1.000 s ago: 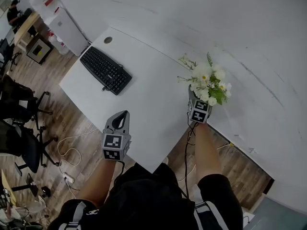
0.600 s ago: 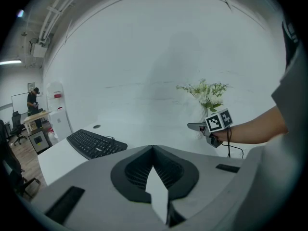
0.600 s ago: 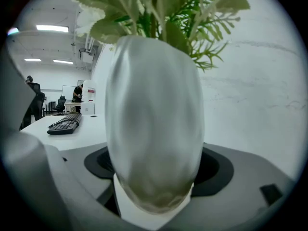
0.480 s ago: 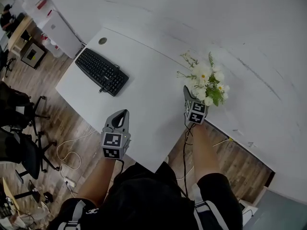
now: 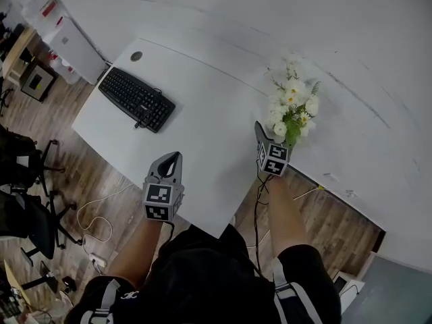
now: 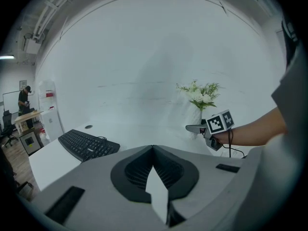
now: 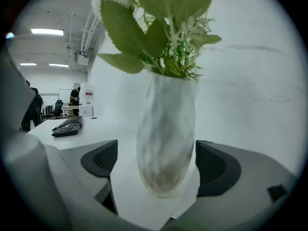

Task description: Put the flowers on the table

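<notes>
Release step seems to be finishing: the right gripper (image 5: 271, 140) is opening its fingers (image 7: 217, 166) wide, pads clear on both sides of the frosted vase (image 7: 166, 129), which is standing upright on the white surface (image 5: 202, 120) near its front edge. The left gripper (image 5: 174, 160) is idling over that edge, fingers pressed together, empty. Next: retreating straight back, since the smooth, ovoid, glass-like body under leafy white flowers (image 5: 291, 103) looks top-heavy.
</notes>
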`<control>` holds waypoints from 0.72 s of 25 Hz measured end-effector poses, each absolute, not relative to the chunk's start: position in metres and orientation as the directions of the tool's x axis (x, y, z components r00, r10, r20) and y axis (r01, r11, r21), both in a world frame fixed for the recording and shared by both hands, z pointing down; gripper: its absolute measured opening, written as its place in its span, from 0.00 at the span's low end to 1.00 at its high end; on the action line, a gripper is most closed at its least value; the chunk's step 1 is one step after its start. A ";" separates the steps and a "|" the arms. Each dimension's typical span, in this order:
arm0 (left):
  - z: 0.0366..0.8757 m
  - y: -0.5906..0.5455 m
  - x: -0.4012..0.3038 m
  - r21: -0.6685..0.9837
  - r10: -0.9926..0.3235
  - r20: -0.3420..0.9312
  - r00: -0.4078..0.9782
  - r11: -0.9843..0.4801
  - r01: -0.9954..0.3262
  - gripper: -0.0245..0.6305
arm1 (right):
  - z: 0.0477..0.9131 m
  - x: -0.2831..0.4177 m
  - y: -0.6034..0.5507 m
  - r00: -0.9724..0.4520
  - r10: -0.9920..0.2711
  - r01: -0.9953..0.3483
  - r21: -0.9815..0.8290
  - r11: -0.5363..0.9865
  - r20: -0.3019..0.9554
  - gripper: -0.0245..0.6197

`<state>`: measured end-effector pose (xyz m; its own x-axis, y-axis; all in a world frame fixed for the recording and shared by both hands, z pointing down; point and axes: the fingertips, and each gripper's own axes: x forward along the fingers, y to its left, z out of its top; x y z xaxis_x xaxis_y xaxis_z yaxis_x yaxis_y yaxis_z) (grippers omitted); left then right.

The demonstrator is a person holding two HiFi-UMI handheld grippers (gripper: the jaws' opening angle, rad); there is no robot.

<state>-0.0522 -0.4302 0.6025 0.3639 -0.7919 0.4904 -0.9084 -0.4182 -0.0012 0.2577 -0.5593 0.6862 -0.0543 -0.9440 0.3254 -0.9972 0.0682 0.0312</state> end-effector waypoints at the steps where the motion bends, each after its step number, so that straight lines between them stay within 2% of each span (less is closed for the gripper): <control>1: 0.600 -0.430 -0.050 0.003 -0.794 0.479 0.374 -0.425 -0.905 0.04 | 0.685 0.257 -0.555 -0.056 -0.944 -0.997 0.032 0.070 0.325 0.81; 9: 0.591 -0.419 -0.037 0.019 -0.785 0.451 0.424 -0.467 -0.884 0.04 | 0.654 0.244 -0.499 -0.077 -0.961 -0.996 -0.055 0.065 0.267 0.81; 11: 0.585 -0.417 -0.034 0.027 -0.785 0.444 0.431 -0.469 -0.883 0.04 | 0.641 0.237 -0.476 -0.091 -0.963 -0.995 -0.068 0.076 0.252 0.75; 13: 0.577 -0.417 -0.027 0.031 -0.786 0.429 0.445 -0.480 -0.877 0.04 | 0.626 0.235 -0.456 -0.095 -0.966 -0.994 -0.076 0.078 0.242 0.61; 18: 0.545 -0.414 0.003 0.038 -0.781 0.368 0.505 -0.530 -0.847 0.04 | 0.570 0.241 -0.414 -0.051 -0.982 -0.997 -0.058 0.041 0.180 0.36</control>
<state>0.0029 -0.4135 0.5447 0.5049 -0.7808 0.3680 -0.8471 -0.5300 0.0377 0.2412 -0.4139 0.5703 -0.0511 -0.9823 0.1803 -0.9975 0.0412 -0.0581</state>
